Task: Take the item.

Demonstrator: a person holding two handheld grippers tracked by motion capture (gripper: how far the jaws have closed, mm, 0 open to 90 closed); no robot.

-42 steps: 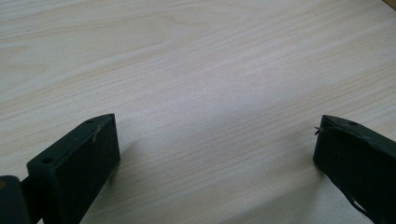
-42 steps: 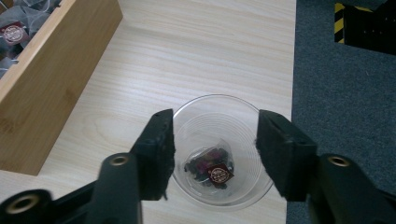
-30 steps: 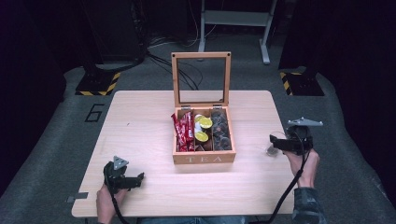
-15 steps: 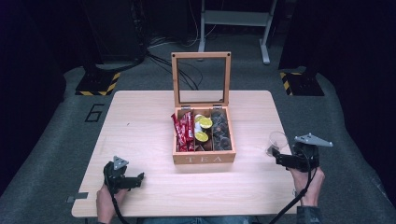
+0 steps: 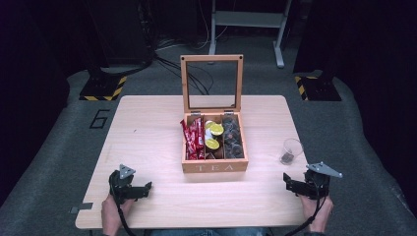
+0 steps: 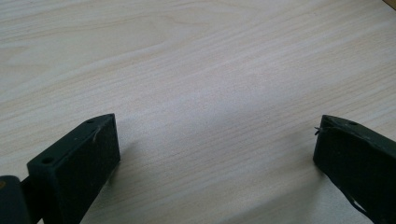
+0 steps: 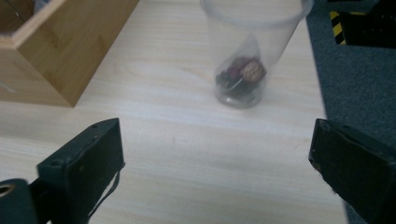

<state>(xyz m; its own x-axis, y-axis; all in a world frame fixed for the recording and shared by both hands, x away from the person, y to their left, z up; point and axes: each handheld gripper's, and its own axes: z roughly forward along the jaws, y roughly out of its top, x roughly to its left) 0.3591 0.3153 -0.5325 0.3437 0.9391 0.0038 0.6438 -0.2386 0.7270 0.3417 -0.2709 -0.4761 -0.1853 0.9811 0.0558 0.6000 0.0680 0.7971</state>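
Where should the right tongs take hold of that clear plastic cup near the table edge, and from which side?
Probably across the lower wall of the clear plastic cup, coming in level from the person's side. It stands upright and tapers toward its base, with a dark pod at the bottom. The right tongs stand open, facing it and short of it.

Clear cup [image 5: 291,150] upright near right gripper [image 5: 287,181], apart; fingers open.
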